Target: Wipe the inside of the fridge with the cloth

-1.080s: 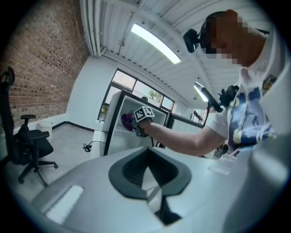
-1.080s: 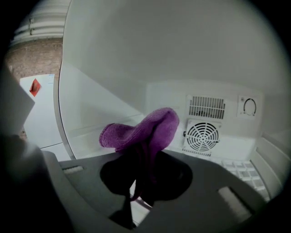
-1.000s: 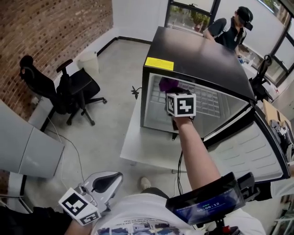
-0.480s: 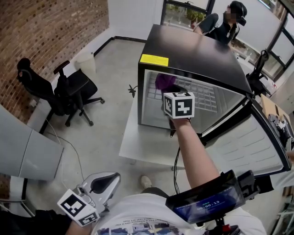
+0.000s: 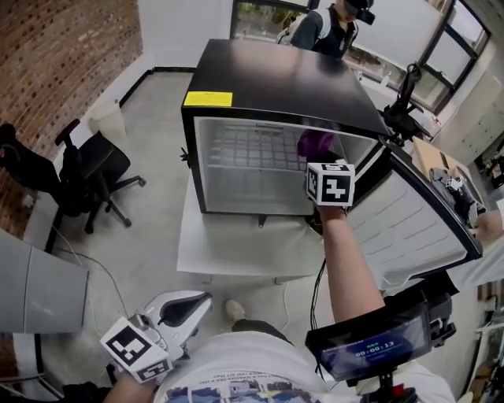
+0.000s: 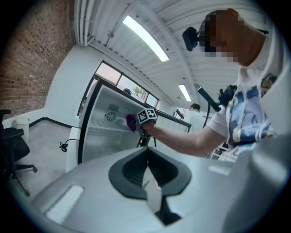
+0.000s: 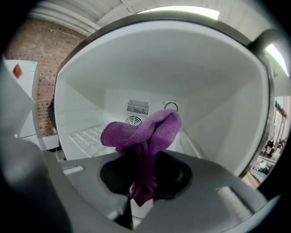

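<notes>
The small black fridge (image 5: 276, 75) stands on a low white table with its door (image 5: 413, 224) swung open to the right. My right gripper (image 5: 320, 160) reaches into the right part of the opening, shut on a purple cloth (image 5: 314, 143). In the right gripper view the bunched cloth (image 7: 144, 132) rises from the jaws in front of the white back wall and its vent (image 7: 135, 107); whether it touches a wall I cannot tell. My left gripper (image 5: 175, 312) hangs low by my body, shut and empty. The left gripper view shows the fridge (image 6: 102, 132) and cloth (image 6: 131, 121) from afar.
A wire shelf (image 7: 88, 139) crosses the fridge interior. A black office chair (image 5: 83, 169) stands left on the floor. Another person (image 5: 339, 24) stands behind the fridge by the desks. The white table edge (image 5: 236, 268) juts toward me. A brick wall (image 5: 55, 55) runs on the left.
My right gripper has carried the cloth from the left part of the fridge opening to the right part. The head view has shifted. The left gripper has stayed low.
</notes>
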Motion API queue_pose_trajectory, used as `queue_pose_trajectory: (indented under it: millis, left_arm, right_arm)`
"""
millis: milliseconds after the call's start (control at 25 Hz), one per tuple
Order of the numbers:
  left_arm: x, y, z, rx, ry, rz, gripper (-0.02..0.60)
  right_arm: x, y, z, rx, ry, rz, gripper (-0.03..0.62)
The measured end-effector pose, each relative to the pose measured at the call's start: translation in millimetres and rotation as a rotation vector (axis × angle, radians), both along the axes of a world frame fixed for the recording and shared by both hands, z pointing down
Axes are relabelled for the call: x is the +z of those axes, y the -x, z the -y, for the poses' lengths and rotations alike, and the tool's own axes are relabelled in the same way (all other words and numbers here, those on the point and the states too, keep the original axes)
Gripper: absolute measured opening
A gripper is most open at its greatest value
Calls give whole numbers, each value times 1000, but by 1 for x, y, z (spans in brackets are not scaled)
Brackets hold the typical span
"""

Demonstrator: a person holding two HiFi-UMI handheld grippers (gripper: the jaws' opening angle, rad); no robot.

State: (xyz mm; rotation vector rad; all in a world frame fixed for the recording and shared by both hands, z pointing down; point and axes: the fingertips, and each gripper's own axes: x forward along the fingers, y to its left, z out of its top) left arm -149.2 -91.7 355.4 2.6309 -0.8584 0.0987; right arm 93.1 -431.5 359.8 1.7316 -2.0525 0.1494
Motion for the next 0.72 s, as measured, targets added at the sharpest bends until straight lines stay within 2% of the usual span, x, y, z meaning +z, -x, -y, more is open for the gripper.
queue_pose_trajectory:
  millis: [120,280,520,720]
  left_arm:
    - [-1,-10,1,32,-1,0,5]
    - [-1,-12,0,42,3,2,5]
    - [2,2,-4,-5,18,17,5]
    - [1,19,-10,-61,15,27,5]
  right_arm:
    - [12,-24,-6,43,26,-26,66]
    - [22,-21,-7,40,46,-2,66]
    - [27,32,-4,-53,43,14,66]
    - [32,92,-6,-155,44,7,66]
